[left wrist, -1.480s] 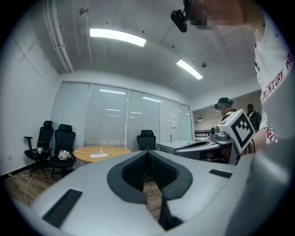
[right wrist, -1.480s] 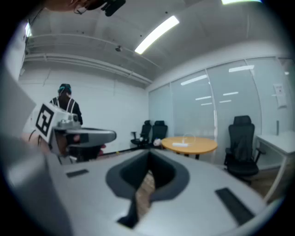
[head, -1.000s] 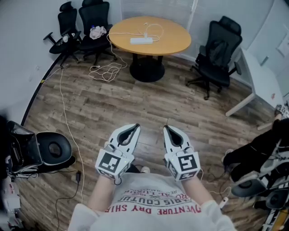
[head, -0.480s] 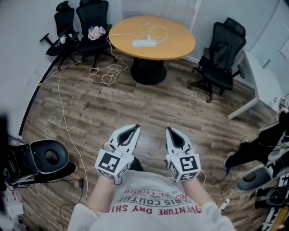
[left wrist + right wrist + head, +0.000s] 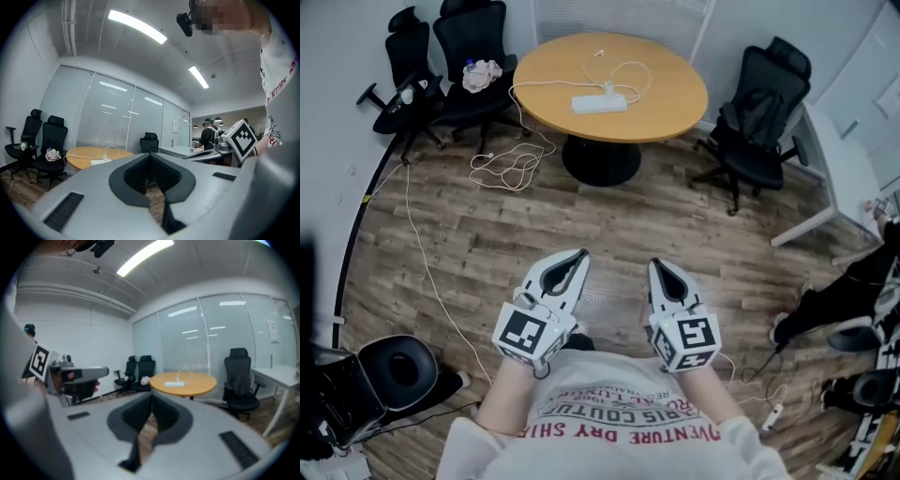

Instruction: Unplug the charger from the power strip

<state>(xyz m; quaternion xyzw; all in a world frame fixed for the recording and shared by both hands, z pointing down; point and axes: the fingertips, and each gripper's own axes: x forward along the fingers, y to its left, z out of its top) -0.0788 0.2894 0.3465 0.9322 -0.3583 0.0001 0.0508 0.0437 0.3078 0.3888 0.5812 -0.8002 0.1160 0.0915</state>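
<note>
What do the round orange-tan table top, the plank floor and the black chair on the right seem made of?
Round orange-tan table top: probably wood-look laminate; smooth, even colour, faint sheen. Brown plank floor: wood or vinyl imitation, I cannot tell which; grain streaks and plank seams show. Black office chair: likely fabric or mesh over a plastic frame; matte, dark surfaces.

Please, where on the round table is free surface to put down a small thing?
The round table's right side, between the cable loop and the rim beside the black chair, is bare. So is the near edge in front of the power strip. The middle is crowded by strip and cable.
</note>
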